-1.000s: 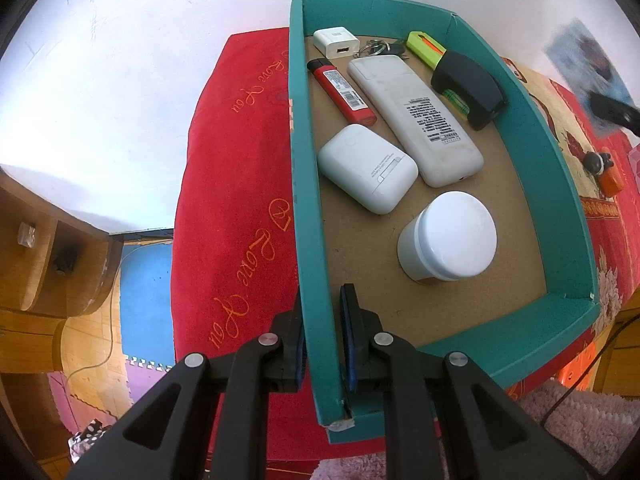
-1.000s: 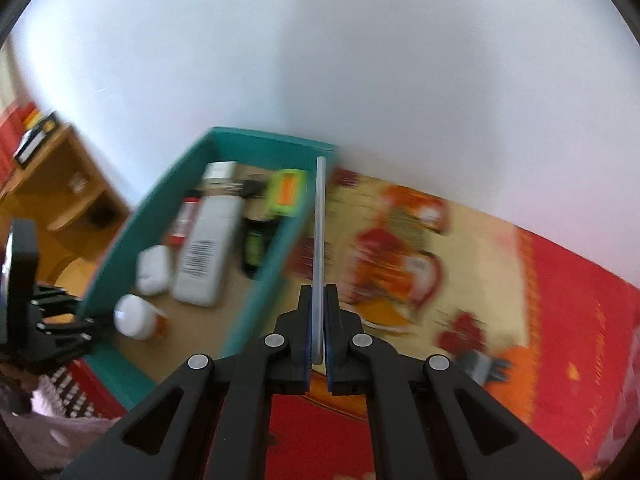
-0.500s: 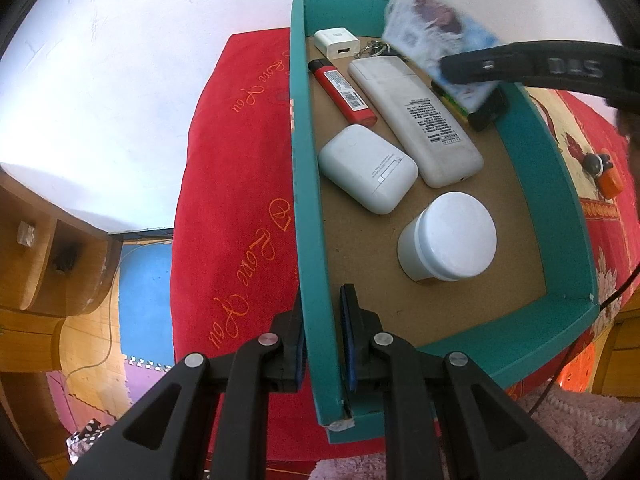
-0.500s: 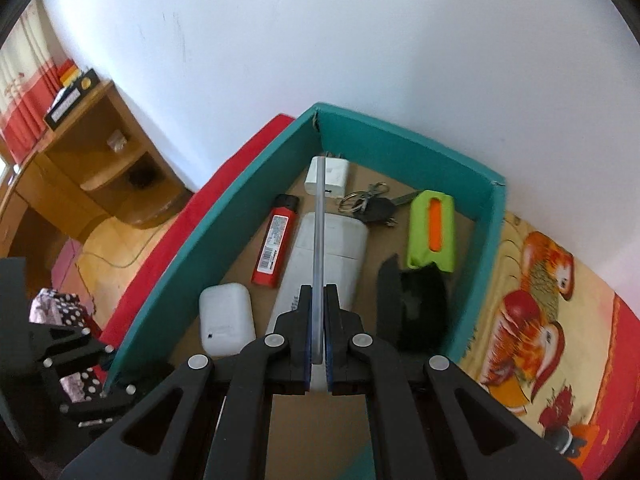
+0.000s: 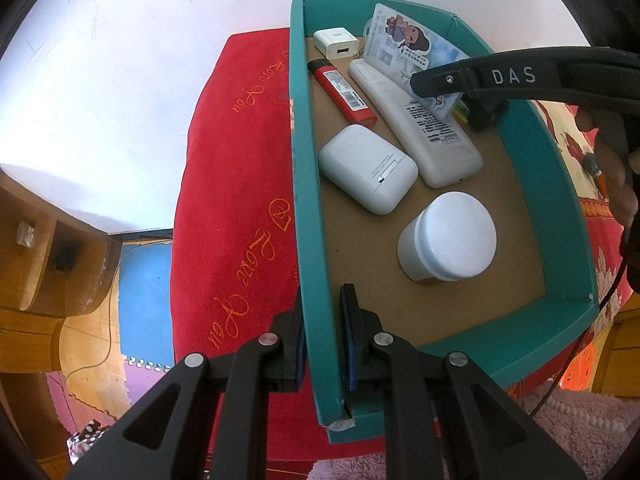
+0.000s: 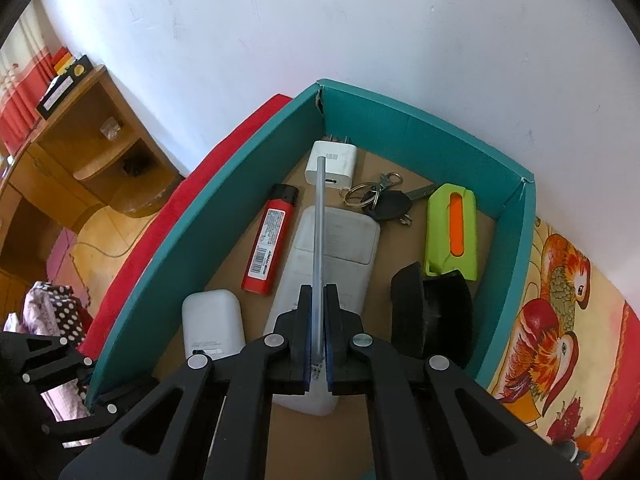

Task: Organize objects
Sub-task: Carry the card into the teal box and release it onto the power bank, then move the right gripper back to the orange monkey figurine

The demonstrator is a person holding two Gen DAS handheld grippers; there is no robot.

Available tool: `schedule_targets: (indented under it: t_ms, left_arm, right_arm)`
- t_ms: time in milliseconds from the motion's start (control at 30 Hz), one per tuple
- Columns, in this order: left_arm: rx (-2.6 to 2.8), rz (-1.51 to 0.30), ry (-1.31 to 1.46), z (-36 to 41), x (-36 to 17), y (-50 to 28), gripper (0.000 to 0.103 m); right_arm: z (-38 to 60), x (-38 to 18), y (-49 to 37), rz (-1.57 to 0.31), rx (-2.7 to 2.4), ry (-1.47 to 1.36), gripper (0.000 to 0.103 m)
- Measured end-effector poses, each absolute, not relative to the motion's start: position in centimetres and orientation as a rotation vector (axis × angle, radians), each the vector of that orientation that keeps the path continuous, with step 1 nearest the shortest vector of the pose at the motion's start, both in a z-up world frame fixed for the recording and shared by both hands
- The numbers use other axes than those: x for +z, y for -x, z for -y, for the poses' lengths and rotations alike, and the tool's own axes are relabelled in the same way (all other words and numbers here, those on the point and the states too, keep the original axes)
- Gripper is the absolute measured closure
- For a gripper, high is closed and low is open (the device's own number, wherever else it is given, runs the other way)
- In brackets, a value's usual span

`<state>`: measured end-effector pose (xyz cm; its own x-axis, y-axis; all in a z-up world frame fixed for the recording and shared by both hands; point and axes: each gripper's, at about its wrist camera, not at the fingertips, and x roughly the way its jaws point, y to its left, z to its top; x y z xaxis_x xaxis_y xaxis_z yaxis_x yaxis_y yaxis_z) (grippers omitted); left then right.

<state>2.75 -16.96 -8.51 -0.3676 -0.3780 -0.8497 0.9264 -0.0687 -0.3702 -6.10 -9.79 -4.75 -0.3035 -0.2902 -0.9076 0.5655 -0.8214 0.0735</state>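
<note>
A teal box (image 5: 310, 184) stands on a red cloth. My left gripper (image 5: 322, 316) is shut on the box's left wall near its front corner. My right gripper (image 6: 318, 300) is shut on a thin picture card (image 6: 320, 224), held edge-on above the white remote (image 6: 332, 264) inside the box. From the left wrist view the card (image 5: 404, 46) shows a cartoon figure and hangs over the remote's (image 5: 416, 120) far end. Also in the box lie a red lighter (image 5: 342, 94), a white case (image 5: 366, 168), a white jar (image 5: 448, 236), a white charger (image 6: 330, 162), keys (image 6: 382, 200), a green-orange item (image 6: 452, 228) and a black object (image 6: 432, 312).
The red cloth (image 5: 236, 208) hangs over the table's left edge; a bird-patterned cloth (image 6: 560, 300) lies right of the box. A white wall stands close behind. A wooden shelf (image 6: 92, 140) is at the left, floor mats (image 5: 140, 292) below. A person's hand (image 5: 616, 168) is at the right.
My right gripper carried the card from over the bird cloth leftward into the box and lowered it above the remote. The left gripper has kept its hold on the box wall.
</note>
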Motion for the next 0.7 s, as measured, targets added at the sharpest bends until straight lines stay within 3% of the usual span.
schedule_targets:
  t_ms: [133,200,267,467,700]
  left_arm:
    - [-1.639,-1.170,-0.695,17.0,-8.5,-2.7,0.091]
    - [-1.638,-1.170,-0.694,17.0,-8.5,-2.8,0.091]
    - [-1.639,-1.170,-0.693,16.9,-8.5,-2.8,0.091]
    - [-1.640,-1.170,-0.692,16.9,-8.5,-2.8,0.091]
    - [-1.641,-1.170,-0.691,16.8,-8.5,-2.8,0.091]
  right_arm:
    - [9.8,-5.0,6.2,-0.342,-2.148,-1.420,0.096]
    - [9.8,-5.0,6.2,-0.322,-2.151,-1.424,0.087]
    - [9.7,-4.9,6.2,-0.311,-2.161,-1.420,0.072]
    - [9.6,-4.3,5.9,-0.312,-2.183,-1.405,0.063]
    - [8.7,-2.8,5.4,-0.307,-2.217,-1.363,0.061]
